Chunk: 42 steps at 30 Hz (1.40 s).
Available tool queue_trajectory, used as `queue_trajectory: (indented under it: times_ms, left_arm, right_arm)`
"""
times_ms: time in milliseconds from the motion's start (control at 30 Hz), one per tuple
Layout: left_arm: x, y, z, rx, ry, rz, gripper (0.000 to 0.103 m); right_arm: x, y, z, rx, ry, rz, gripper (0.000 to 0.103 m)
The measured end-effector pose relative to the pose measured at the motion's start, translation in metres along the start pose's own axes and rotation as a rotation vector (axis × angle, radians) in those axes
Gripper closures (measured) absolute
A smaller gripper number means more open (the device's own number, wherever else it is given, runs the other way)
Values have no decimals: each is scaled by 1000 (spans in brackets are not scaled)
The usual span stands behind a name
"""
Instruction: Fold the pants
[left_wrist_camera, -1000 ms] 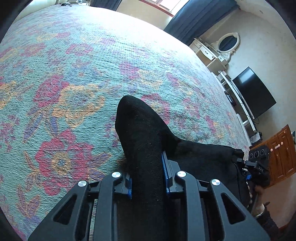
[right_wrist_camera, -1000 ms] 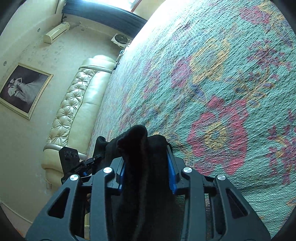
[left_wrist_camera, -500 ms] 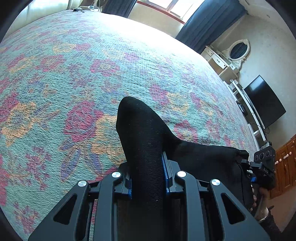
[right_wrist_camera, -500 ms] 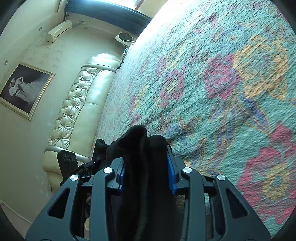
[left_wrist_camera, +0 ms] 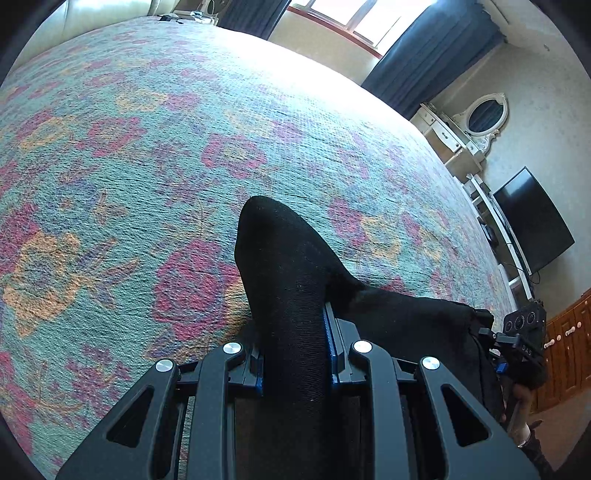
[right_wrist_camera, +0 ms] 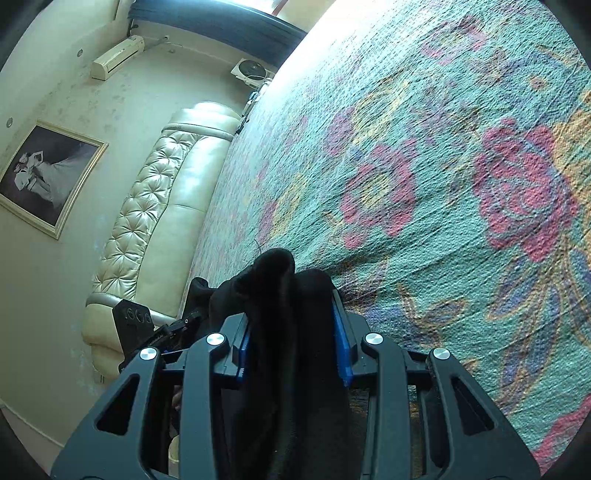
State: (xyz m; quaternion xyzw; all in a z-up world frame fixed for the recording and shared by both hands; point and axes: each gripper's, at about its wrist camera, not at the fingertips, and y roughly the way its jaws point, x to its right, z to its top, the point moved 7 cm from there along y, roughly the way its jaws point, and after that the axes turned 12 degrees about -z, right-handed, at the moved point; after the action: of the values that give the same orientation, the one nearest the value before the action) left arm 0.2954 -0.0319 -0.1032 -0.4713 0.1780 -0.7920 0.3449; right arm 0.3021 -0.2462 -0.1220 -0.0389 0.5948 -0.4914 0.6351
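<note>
Pants (left_wrist_camera: 291, 295), black, hang over my flowered bedspread (left_wrist_camera: 147, 155), clamped in both the left hand-held gripper (left_wrist_camera: 295, 363) and right hand-held gripper (right_wrist_camera: 293, 350); cream headboard (right_wrist_camera: 159, 221), curtained window (left_wrist_camera: 354, 26) beyond.

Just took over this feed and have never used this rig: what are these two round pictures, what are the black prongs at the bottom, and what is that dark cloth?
Each round picture comes from a fisheye camera on a hand-held gripper, looking along its two fingers; a person carries one in each hand. The left gripper is shut on a fold of the black pants. In the other view, the right gripper is shut on another bunch of the same pants. Below them is a bed under a floral bedspread. Each camera also catches the other gripper at the picture's edge.
</note>
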Motion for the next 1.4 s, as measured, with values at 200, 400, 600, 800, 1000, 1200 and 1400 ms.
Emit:
queue_trajectory:
  times_ms: [200,400,600,800,1000,1200,1400]
  left_arm:
    - [-5,4,-4,-1,-24,-19,78]
    - [-10,10,-6,-12,-42,-28,77]
    - [-24,18,-7,-26,-128,-86,67]
    - [-20,13,-6,-37,-131,-91,59]
    - [-24,-36,-32,25,-263,-205,30]
    - [-37,-84,-92,37,-357,-241,30]
    - [-22,-96,-131,31,-428,-344,30]
  right_arm:
    - [11,1,0,-4,21,8,69]
    - [22,1,-1,-6,55,29,69]
    - [31,1,1,-6,70,31,69]
    - [37,0,2,-17,109,19,67]
    - [33,-29,-7,-27,160,2,41]
    - [52,-76,-39,-37,190,33,35]
    - [52,-85,-84,-91,189,63,34]
